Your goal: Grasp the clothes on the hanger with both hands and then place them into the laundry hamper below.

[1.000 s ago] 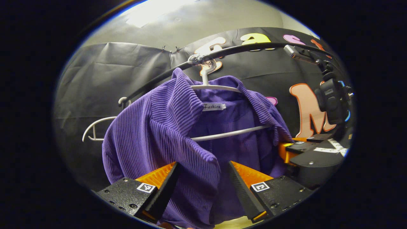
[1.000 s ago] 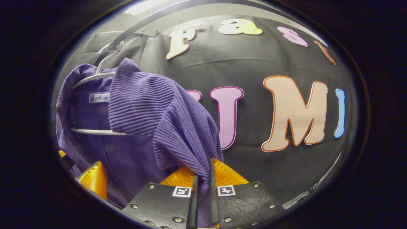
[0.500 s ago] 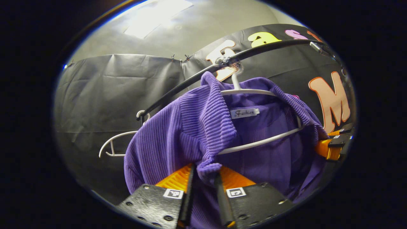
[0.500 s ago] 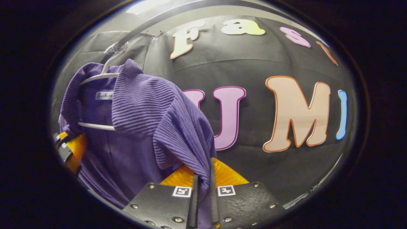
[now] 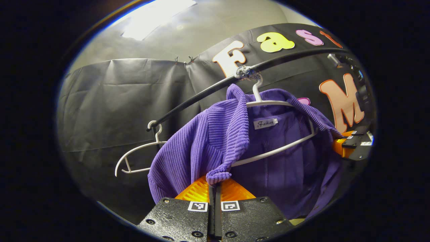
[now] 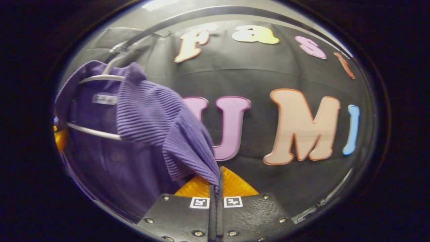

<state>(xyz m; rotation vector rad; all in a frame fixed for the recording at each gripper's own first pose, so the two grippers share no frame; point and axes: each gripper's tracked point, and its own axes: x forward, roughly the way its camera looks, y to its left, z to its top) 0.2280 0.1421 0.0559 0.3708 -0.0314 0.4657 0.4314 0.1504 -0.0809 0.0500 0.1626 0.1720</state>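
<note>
since a second ago our left gripper (image 5: 215, 183) jaws have clamped the sweater (image 5: 218, 141); right gripper (image 6: 215, 183) stays clamped. we can lift it off the hanger (image 5: 268, 102).

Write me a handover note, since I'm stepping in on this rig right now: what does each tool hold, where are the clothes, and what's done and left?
Left tool: shut on the purple top's front edge below the collar.
Right tool: shut on the same purple top, at the other front edge.
The top hangs on its white hanger, hooked on the black rail. A bare second hanger hangs further along the rail.
Done: both grasps.
Left: pull the top off the hanger, lower it into the hamper, which I can't see from here, then release.
</note>
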